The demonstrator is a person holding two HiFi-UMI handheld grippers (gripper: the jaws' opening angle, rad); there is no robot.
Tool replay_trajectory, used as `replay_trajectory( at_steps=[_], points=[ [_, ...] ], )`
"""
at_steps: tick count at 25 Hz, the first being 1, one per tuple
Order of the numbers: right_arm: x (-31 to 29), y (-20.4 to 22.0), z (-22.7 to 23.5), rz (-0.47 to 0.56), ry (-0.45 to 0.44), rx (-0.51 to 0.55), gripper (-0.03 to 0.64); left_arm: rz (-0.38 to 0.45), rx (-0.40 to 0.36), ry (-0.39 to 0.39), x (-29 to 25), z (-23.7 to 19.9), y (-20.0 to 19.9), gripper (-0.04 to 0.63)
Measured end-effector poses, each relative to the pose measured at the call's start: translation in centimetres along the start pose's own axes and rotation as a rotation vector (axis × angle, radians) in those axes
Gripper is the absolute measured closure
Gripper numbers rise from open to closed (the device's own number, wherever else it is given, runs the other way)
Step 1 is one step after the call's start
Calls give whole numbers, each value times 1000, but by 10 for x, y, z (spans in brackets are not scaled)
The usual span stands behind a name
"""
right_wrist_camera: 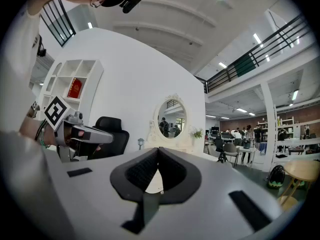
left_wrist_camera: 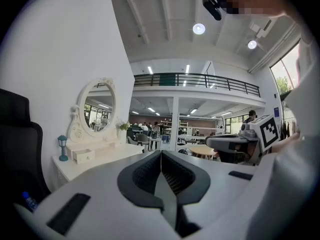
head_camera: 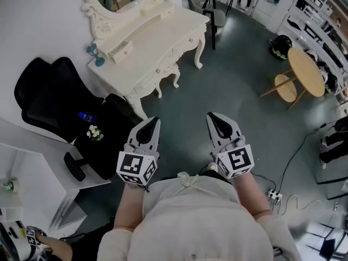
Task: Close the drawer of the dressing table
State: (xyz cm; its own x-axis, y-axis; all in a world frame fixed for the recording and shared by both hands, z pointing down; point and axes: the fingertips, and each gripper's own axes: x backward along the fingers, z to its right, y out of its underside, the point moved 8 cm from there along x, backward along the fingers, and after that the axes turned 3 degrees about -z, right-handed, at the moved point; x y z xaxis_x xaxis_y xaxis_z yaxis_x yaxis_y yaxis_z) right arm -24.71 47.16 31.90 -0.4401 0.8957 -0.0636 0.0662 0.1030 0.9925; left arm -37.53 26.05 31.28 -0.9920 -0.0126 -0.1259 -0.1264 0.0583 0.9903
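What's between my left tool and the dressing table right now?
In the head view, only bare grey floor separates the left tool from the dressing table; a black chair stands beside that stretch.

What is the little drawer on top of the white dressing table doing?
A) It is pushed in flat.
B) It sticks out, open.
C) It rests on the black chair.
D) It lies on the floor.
B: the small drawer juts out of its little box on top of the dressing table, right beside the teal lamp.
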Motion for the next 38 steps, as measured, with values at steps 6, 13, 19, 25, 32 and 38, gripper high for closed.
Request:
replay_trajectory(
  at_steps=[6,13,19,25,32,38],
  points=[
    [-11,3,-1,-12,-3,-2,614,7,4,0,-6,-11,-1,575],
    [-26,2,-2,-5,-2,14,612,4,15,3,-16,-21,0,575],
    [-41,4,13,-11,13,-12,611,83,70,-71,-28,-34,-3,253],
    [-77,15,40,-15,-38,-28,611,26,31,-143,-55,-48,3,245],
    [-159,24,98,-7,-175,-27,611,-5,38,-252,-119,-70,0,245],
    [-249,17,173,-17,-312,-29,611,-11,64,-404,-197,-94,-19,245]
  ],
)
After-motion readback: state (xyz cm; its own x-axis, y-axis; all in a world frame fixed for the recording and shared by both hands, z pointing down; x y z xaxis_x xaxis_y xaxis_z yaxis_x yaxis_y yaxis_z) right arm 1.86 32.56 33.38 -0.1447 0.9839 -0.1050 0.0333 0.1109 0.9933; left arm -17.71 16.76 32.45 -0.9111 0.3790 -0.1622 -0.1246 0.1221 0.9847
